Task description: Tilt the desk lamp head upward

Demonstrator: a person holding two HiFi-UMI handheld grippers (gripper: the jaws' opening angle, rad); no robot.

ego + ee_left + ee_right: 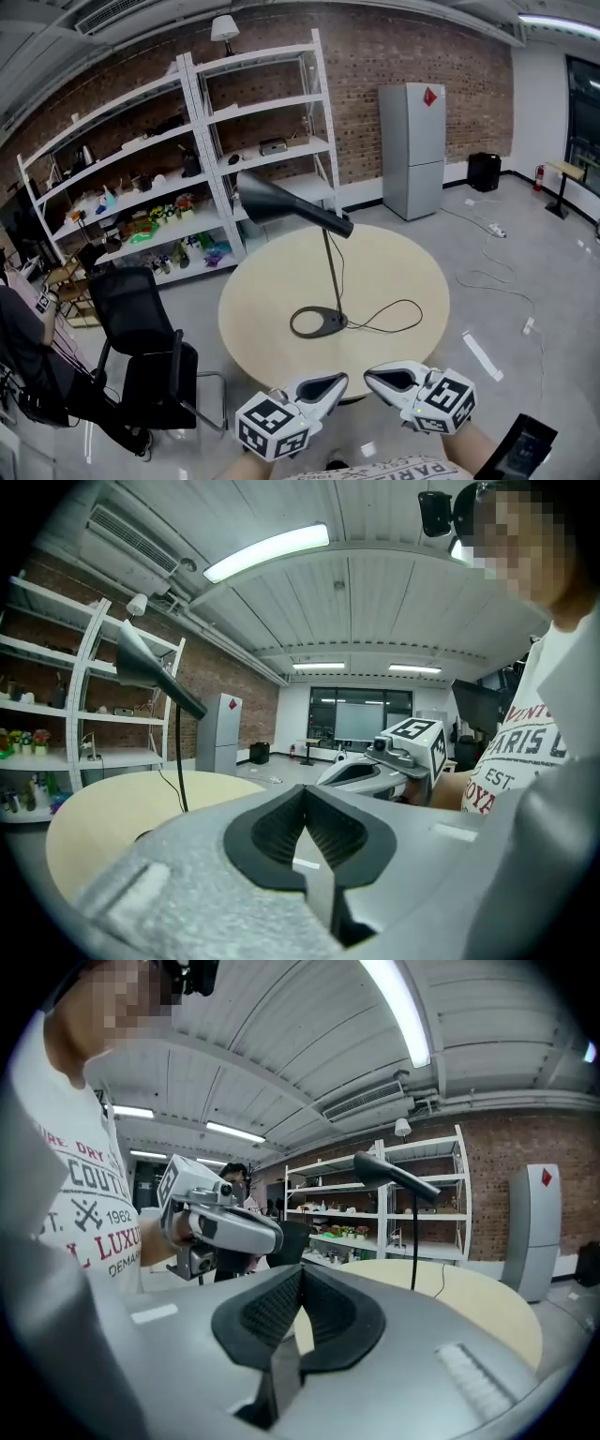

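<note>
A black desk lamp stands on the round beige table [262, 319]. Its ring base [319, 322] lies near the table's middle, its thin stem [331, 267] rises up, and its cone-shaped head [272, 201] points left and slightly down. The lamp head [141, 660] shows in the left gripper view and again as the lamp head [389, 1172] in the right gripper view. My left gripper [330, 383] and right gripper [380, 379] are both shut and empty, held side by side just off the table's near edge, tips facing each other, well short of the lamp.
The lamp's black cord [389, 319] loops over the table to the right of the base. A black office chair [141, 342] stands left of the table. White shelving [187, 178] and a grey refrigerator [412, 150] line the brick wall behind.
</note>
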